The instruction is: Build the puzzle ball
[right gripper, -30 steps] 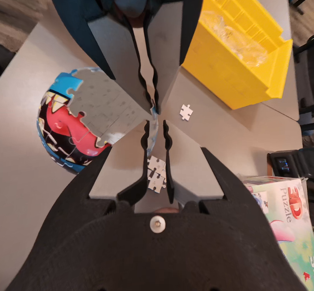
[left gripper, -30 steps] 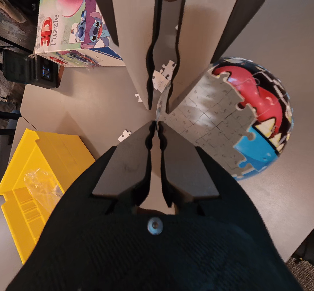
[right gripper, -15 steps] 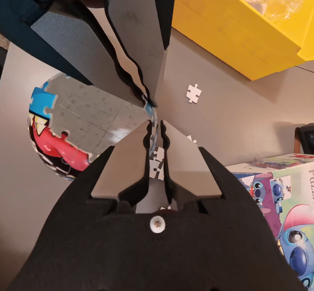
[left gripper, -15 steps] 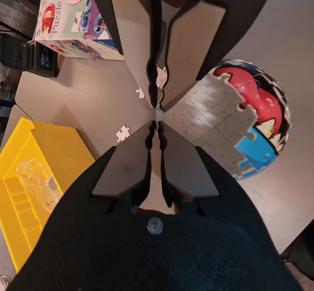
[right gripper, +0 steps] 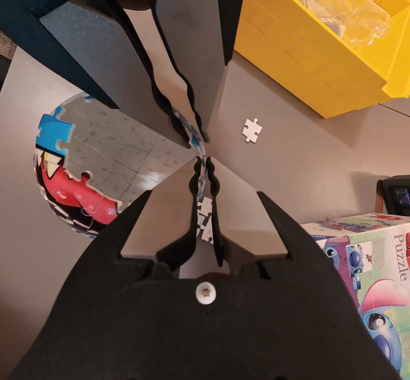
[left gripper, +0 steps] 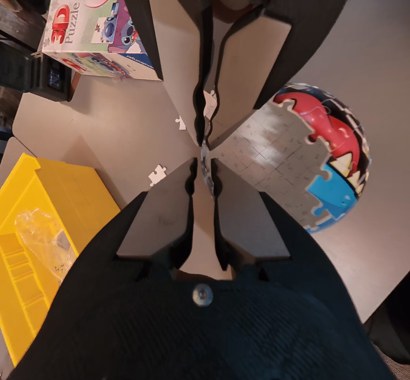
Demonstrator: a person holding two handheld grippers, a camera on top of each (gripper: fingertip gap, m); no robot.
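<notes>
Pinching puzzle piece point(left gripper: 205, 165), seemingly, both tongs point(left gripper: 204, 162)

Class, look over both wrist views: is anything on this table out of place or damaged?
Nothing looks damaged. The puzzle ball is only partly built, its grey inside showing. A few loose pieces lie face down on the table, which suits an unfinished build.

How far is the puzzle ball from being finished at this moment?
About half looks done: the colourful half-built puzzle ball lies open on the grey table, its grey inside showing. In hand: the left gripper and the right gripper both pinch a small curved puzzle piece above the table. Left: white loose pieces lie unattached, and the open half remains.
</notes>
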